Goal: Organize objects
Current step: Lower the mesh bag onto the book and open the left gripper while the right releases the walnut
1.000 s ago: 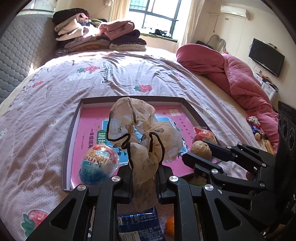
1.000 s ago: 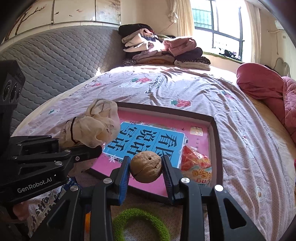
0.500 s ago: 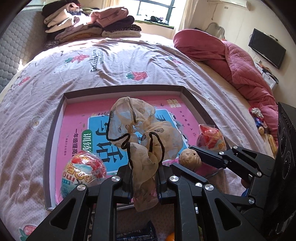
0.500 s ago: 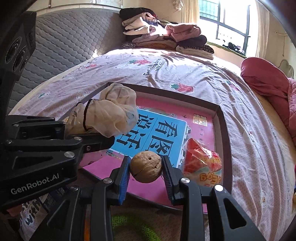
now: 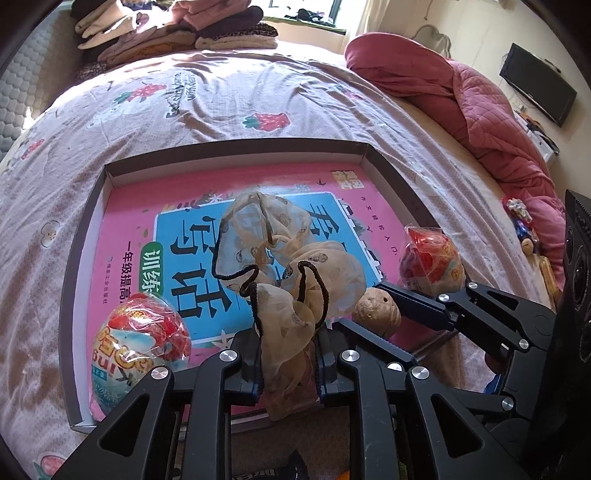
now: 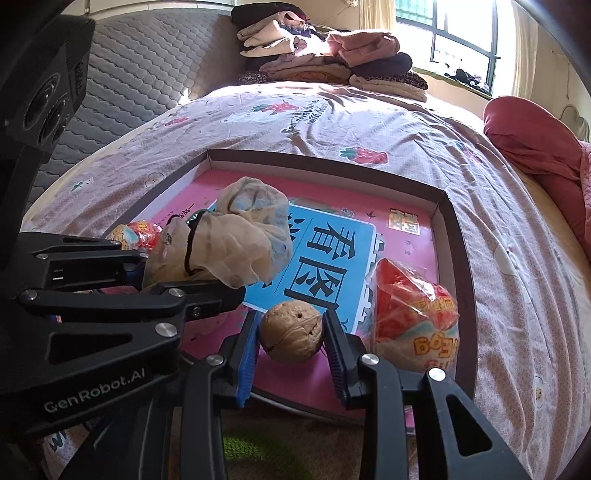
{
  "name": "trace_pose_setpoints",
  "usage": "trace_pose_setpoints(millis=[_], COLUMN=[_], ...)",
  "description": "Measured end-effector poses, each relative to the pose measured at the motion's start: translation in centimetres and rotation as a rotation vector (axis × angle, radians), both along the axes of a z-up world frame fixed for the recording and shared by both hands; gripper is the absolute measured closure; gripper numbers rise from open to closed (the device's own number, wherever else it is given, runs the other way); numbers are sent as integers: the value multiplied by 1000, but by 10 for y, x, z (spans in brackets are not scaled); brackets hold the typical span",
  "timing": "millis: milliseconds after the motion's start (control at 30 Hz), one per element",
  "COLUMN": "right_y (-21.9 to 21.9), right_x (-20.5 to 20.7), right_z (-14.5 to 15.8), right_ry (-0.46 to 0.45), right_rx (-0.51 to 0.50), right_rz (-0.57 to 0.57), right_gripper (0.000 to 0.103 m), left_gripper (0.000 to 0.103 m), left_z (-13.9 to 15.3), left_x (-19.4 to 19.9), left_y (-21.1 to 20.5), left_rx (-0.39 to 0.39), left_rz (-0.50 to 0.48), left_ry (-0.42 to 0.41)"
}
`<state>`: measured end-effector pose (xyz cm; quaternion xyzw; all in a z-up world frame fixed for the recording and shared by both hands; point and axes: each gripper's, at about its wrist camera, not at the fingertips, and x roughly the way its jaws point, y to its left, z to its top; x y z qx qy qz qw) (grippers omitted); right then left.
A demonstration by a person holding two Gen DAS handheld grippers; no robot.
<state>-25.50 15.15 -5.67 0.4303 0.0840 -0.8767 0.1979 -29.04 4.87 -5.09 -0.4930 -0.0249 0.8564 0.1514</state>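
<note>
Right wrist: tray (image 6: pixel 458 236) holds two wrapped eggs (image 6: pixel 413 314); right gripper (image 6: pixel 291 339) clamps walnut (image 6: pixel 291 330).

A sunlit bed (image 5: pixel 229 96) in strawberry-print sheets, folded clothes (image 5: pixel 173 33) at 11 o'clock, a red quilt (image 5: pixel 476 103) at 2 o'clock, a wall-mounted television (image 5: pixel 537 88) beyond, grey padded headboard (image 6: pixel 147 74).

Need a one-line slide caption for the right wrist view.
Right gripper holds a walnut over the tray; left gripper carries a sheer scrunchie.
</note>
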Motion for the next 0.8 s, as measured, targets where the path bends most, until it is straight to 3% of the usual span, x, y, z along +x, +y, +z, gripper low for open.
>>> trace_pose_setpoints(millis=[433,633,800], right_y=[1,1,2], right_x=[-1,0,3], right_z=[0,1,4], right_ry=[-2,-3,-7], right_rx=[23,33,25], right_rz=[-22,-28,-24], right_gripper=[69,69,69], left_gripper=[77,71,60], left_z=[-5,0,1], left_x=[-4,-3,-4], left_y=[-5,-9,-11], left_rx=[3,11,7], left_rz=[23,33,40], left_ry=[-30,-12,-19])
